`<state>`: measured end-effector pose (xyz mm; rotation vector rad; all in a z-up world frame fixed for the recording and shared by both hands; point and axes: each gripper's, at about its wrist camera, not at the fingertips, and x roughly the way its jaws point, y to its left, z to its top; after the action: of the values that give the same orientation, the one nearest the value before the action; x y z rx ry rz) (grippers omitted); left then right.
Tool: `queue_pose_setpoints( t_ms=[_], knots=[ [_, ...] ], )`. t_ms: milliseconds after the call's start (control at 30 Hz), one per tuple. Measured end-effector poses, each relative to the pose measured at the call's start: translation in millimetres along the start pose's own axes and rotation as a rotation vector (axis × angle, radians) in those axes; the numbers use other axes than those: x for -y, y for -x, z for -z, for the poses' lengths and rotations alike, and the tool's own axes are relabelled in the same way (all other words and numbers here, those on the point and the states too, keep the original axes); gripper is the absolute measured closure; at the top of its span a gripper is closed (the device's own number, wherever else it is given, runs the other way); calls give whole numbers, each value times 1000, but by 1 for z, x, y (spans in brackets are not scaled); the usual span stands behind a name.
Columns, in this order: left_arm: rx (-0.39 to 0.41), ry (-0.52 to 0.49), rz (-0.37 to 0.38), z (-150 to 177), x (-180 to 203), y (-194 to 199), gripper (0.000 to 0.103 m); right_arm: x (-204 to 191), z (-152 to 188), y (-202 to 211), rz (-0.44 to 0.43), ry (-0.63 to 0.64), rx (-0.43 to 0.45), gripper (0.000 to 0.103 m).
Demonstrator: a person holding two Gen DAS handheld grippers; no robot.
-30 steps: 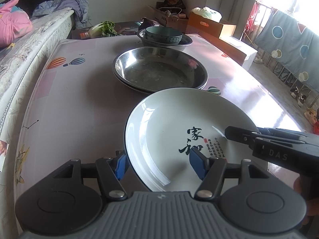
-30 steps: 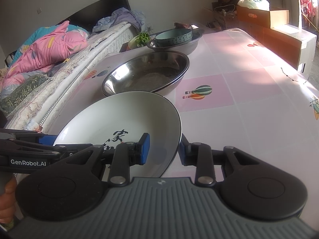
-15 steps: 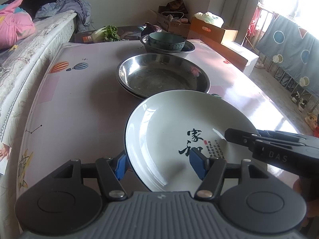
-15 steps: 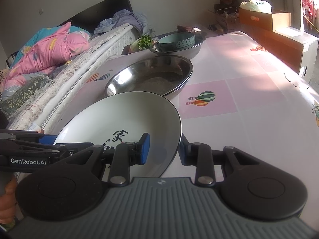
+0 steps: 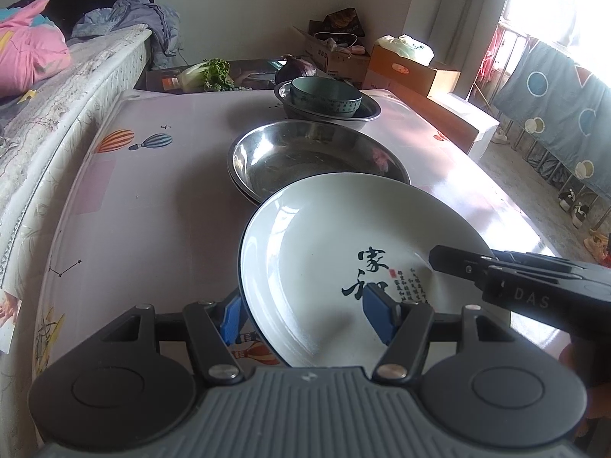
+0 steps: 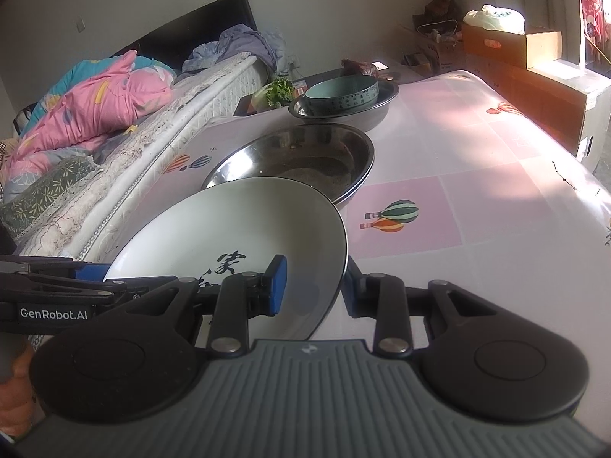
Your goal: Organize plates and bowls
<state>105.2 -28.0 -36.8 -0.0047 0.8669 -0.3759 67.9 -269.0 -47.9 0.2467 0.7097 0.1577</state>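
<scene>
The white plate (image 5: 343, 236) looks like glazed ceramic, smooth and glossy, with bright reflections on its rim. The wide basin (image 5: 317, 156) behind it is polished metal, a little dull and speckled inside. The farther basin (image 5: 366, 110) is also metal, and the green bowl (image 5: 324, 95) in it seems glazed ceramic with a soft shine. The table cover (image 5: 152, 198) is smooth, shiny plastic sheet. The gripper fingers (image 5: 382, 315) carry matt blue pads on matt black plastic arms. The boxes (image 6: 534, 84) are plain matt cardboard.
</scene>
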Motion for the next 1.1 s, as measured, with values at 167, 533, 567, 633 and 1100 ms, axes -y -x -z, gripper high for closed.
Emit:
queue_pose_setpoints(
  t_ms=[167,533,567,633,1100],
  knots=[
    [6,11,-5,-12,-6,-8,39,1,-13,-15,-11,1,-4,73],
    [36,25,-10,-45,-10,-23,39,8,-49,-43,-25,-10,13,73],
    [37,25,-11,-47,-10,-24,39,9,-52,-46,-27,-13,12,73],
    [37,25,-15,-53,-10,-29,39,11,-57,-51,-29,-15,7,73],
    [-32,78,-2,-71,-25,-55,39,25,-81,-91,-62,-63,-68,73]
  ],
)
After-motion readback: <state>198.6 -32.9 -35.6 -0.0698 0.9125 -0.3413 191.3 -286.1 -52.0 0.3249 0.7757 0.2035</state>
